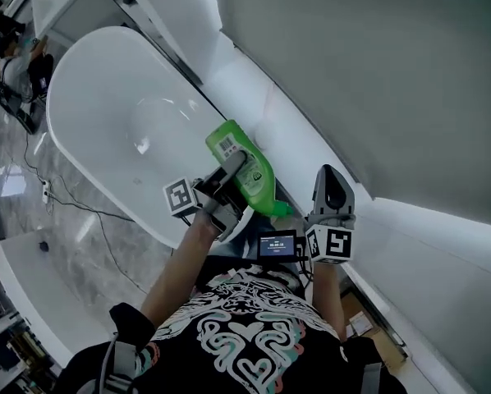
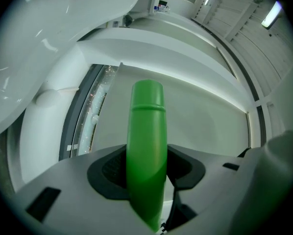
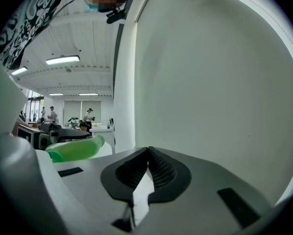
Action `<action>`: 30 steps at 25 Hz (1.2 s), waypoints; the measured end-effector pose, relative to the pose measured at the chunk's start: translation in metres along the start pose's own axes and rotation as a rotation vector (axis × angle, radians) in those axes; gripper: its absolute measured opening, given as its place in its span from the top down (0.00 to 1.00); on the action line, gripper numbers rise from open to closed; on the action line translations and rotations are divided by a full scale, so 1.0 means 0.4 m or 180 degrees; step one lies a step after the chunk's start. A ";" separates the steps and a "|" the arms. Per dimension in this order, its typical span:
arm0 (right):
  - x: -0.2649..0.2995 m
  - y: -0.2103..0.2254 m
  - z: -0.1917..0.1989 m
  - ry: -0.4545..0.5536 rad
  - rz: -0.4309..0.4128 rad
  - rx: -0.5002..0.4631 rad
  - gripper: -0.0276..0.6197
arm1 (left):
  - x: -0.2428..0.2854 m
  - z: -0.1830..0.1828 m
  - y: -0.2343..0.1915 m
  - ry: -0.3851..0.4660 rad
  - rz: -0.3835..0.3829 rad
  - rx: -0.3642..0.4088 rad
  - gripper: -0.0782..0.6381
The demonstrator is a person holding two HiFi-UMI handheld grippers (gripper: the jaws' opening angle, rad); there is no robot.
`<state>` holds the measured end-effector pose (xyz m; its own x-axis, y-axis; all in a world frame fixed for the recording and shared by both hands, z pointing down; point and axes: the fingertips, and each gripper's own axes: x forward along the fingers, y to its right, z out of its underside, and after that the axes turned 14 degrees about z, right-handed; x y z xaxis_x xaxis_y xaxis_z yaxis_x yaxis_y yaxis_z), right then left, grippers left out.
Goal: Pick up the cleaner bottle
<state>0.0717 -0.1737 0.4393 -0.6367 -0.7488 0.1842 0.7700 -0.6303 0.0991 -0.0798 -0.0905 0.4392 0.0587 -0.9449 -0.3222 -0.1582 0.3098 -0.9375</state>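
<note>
The green cleaner bottle (image 1: 258, 183) hangs in the air over the near end of the white bathtub (image 1: 98, 113), tilted, with its white label upward. My left gripper (image 1: 231, 171) is shut on its body. In the left gripper view the bottle (image 2: 146, 141) stands upright between the dark pads (image 2: 107, 173) and fills the gap between them. My right gripper (image 1: 334, 189) is to the right of the bottle, close to the grey wall, shut and holding nothing. In the right gripper view its jaws (image 3: 147, 156) meet, and the bottle (image 3: 75, 149) shows at the left.
A white ledge (image 1: 303, 150) runs along the grey wall (image 1: 377, 72) behind the tub. Cables (image 1: 73, 208) lie on the glossy floor to the left of the tub. Several people stand far off (image 3: 51, 114) in the room.
</note>
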 end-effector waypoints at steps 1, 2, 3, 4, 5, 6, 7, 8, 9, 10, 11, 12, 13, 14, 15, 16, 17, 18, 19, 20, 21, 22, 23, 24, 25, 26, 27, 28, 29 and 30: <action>0.001 0.002 -0.008 0.0011 -0.0005 -0.0031 0.91 | 0.000 0.003 0.006 0.0013 -0.0009 -0.0004 0.61; 0.002 0.003 -0.022 0.0025 -0.0002 -0.0057 0.91 | 0.002 0.005 0.015 0.0006 -0.0015 0.0012 0.61; 0.001 0.004 -0.040 0.0045 0.0008 -0.0072 0.91 | 0.005 0.006 0.028 -0.0014 -0.0020 0.0045 0.61; -0.003 0.006 -0.063 0.0077 0.0020 -0.0074 0.91 | 0.010 0.009 0.044 -0.0039 -0.0022 0.0084 0.61; -0.009 0.006 -0.087 0.0113 0.0037 -0.0075 0.91 | 0.015 0.012 0.062 -0.0056 -0.0018 0.0120 0.61; -0.018 0.006 -0.111 0.0145 0.0062 -0.0086 0.91 | 0.020 0.016 0.081 -0.0056 -0.0007 0.0149 0.61; -0.028 0.006 -0.131 0.0176 0.0087 -0.0094 0.91 | 0.025 0.019 0.098 -0.0039 0.0012 0.0169 0.61; -0.037 0.005 -0.143 0.0204 0.0110 -0.0079 0.91 | 0.029 0.022 0.113 -0.0015 0.0035 0.0183 0.61; -0.047 0.002 -0.147 0.0217 0.0132 -0.0048 0.91 | 0.031 0.023 0.126 -0.0004 0.0057 0.0198 0.61; -0.057 -0.002 -0.146 0.0218 0.0153 -0.0022 0.91 | 0.032 0.026 0.136 -0.0021 0.0072 0.0219 0.61; -0.066 -0.006 -0.141 0.0214 0.0173 -0.0005 0.91 | 0.032 0.029 0.144 -0.0063 0.0076 0.0250 0.61; -0.074 -0.009 -0.136 0.0205 0.0194 0.0011 0.91 | 0.031 0.033 0.150 -0.0119 0.0066 0.0283 0.61; -0.080 -0.011 -0.130 0.0192 0.0217 0.0034 0.91 | 0.032 0.037 0.154 -0.0172 0.0055 0.0312 0.61; -0.084 -0.011 -0.124 0.0178 0.0243 0.0063 0.91 | 0.034 0.041 0.158 -0.0206 0.0052 0.0327 0.61; -0.087 -0.011 -0.116 0.0164 0.0266 0.0089 0.91 | 0.034 0.044 0.159 -0.0216 0.0059 0.0327 0.61; -0.088 -0.010 -0.103 0.0153 0.0284 0.0103 0.91 | 0.032 0.046 0.155 -0.0209 0.0069 0.0320 0.61; -0.085 -0.009 -0.085 0.0147 0.0294 0.0104 0.91 | 0.028 0.045 0.144 -0.0202 0.0077 0.0321 0.61; -0.078 -0.009 -0.064 0.0149 0.0299 0.0099 0.91 | 0.022 0.039 0.128 -0.0206 0.0074 0.0338 0.61; -0.070 -0.008 -0.044 0.0155 0.0307 0.0100 0.91 | 0.017 0.033 0.109 -0.0226 0.0059 0.0365 0.61; -0.066 -0.005 -0.031 0.0162 0.0321 0.0108 0.92 | 0.014 0.029 0.093 -0.0255 0.0037 0.0386 0.61; -0.067 -0.001 -0.028 0.0167 0.0343 0.0119 0.92 | 0.012 0.030 0.087 -0.0283 0.0021 0.0387 0.61; -0.073 0.002 -0.034 0.0168 0.0366 0.0123 0.92 | 0.011 0.035 0.090 -0.0301 0.0017 0.0369 0.61; -0.081 0.003 -0.047 0.0171 0.0384 0.0121 0.91 | 0.011 0.041 0.100 -0.0308 0.0021 0.0347 0.61; -0.087 0.001 -0.061 0.0181 0.0395 0.0117 0.91 | 0.013 0.044 0.112 -0.0308 0.0029 0.0332 0.61; -0.089 -0.002 -0.073 0.0197 0.0399 0.0117 0.92 | 0.016 0.043 0.122 -0.0309 0.0041 0.0327 0.61; -0.089 -0.005 -0.081 0.0213 0.0399 0.0120 0.92 | 0.019 0.041 0.128 -0.0316 0.0050 0.0331 0.61; -0.089 -0.008 -0.080 0.0225 0.0400 0.0122 0.92 | 0.018 0.039 0.126 -0.0327 0.0050 0.0337 0.61; -0.088 -0.009 -0.073 0.0230 0.0401 0.0125 0.92 | 0.015 0.037 0.119 -0.0341 0.0038 0.0344 0.61; -0.086 -0.009 -0.064 0.0233 0.0404 0.0131 0.92 | 0.011 0.035 0.109 -0.0355 0.0019 0.0349 0.61; -0.083 -0.008 -0.057 0.0235 0.0408 0.0141 0.91 | 0.009 0.033 0.099 -0.0370 -0.0001 0.0354 0.61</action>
<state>0.0894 -0.1515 0.4107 -0.5332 -0.8366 0.1257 0.8452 -0.5202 0.1228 -0.0729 -0.0801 0.3991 0.1734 -0.9283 -0.3289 -0.0484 0.3255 -0.9443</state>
